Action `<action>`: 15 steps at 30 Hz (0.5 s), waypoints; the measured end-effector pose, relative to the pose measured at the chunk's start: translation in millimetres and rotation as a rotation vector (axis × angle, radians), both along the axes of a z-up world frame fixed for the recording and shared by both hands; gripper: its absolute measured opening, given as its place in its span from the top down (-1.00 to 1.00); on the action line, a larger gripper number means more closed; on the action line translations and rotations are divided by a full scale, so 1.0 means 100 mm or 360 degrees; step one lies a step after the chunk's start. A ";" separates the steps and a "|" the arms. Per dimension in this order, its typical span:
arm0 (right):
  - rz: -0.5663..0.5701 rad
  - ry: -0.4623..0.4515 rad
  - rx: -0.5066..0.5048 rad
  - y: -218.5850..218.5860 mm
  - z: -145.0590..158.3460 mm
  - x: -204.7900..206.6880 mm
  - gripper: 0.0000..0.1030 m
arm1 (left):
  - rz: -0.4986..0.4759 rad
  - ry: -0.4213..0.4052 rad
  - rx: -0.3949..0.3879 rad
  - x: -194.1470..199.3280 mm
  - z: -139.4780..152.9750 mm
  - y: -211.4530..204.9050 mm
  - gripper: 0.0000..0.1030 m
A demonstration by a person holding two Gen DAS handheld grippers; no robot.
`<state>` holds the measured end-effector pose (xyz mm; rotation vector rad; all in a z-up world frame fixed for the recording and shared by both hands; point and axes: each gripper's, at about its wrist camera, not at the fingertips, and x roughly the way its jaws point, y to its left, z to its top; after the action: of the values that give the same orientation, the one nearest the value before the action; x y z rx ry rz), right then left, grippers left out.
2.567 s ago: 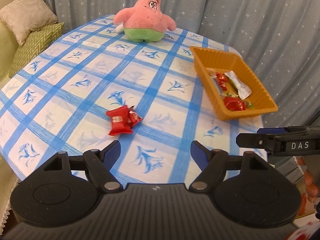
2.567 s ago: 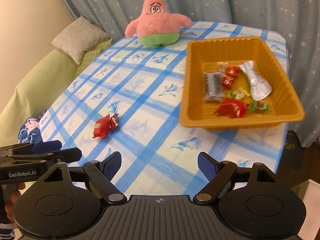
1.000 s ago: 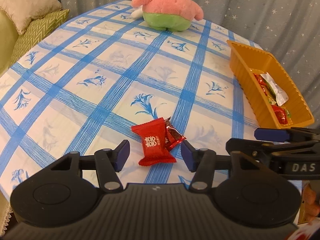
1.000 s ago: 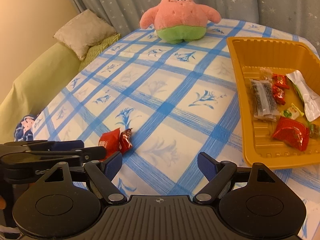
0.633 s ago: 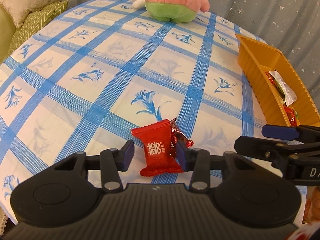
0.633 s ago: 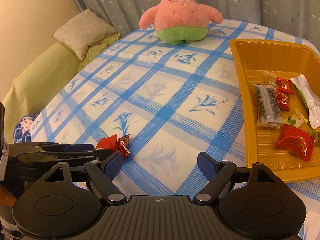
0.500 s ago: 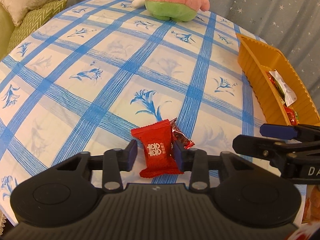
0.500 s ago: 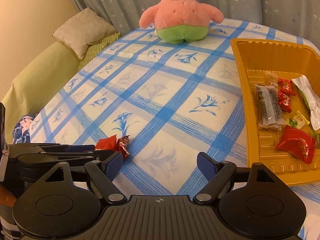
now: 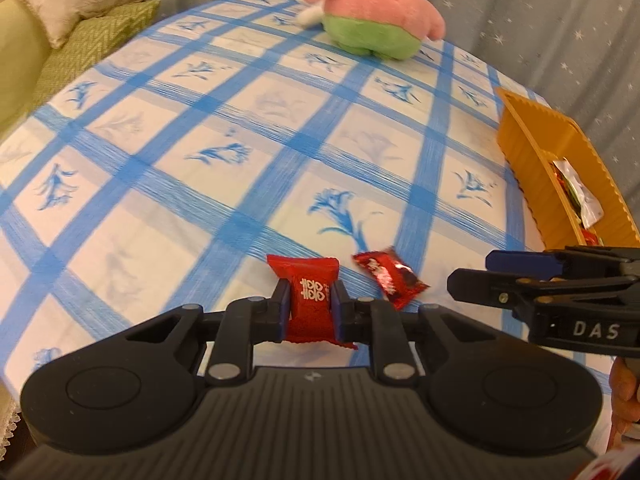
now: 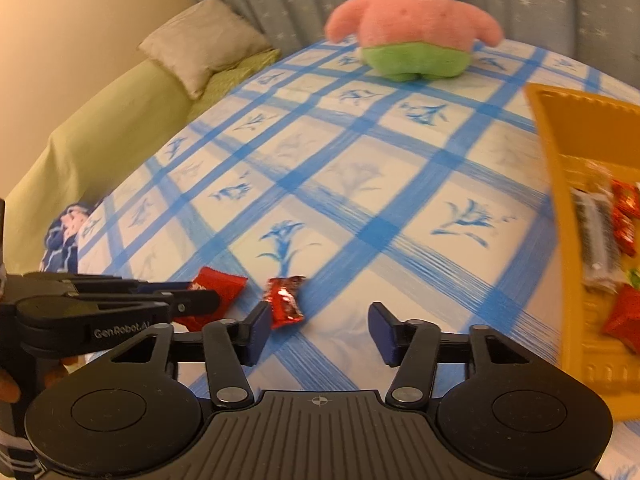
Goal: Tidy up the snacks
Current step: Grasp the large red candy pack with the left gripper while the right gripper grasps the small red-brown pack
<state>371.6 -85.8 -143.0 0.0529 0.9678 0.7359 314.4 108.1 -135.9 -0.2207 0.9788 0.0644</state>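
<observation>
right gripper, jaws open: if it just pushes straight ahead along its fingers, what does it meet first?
Probably bare tablecloth. The right gripper points between the small red candy, which sits just by its left finger, and the orange tray off to the right. Far ahead stands the pink plush. Depth is uncertain.

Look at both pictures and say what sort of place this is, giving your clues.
Probably a home living room. A table with a blue checked cloth stands beside a green sofa with cushions, starry curtains hang behind, and a pink plush toy sits on the table.
</observation>
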 end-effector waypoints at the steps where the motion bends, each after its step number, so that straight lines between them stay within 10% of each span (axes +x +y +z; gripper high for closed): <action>1: 0.0024 -0.0005 -0.0001 0.04 0.00 0.00 0.03 | 0.0009 -0.0004 0.0005 -0.01 0.01 0.03 0.64; 15: 0.0261 -0.0097 -0.0164 0.62 -0.19 0.02 0.19 | 0.0071 0.0031 0.0004 -0.11 -0.08 0.19 0.61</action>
<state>373.5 -23.6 -162.0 -0.1400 0.9581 0.8323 303.0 126.8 -143.5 -0.2400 0.9935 0.1086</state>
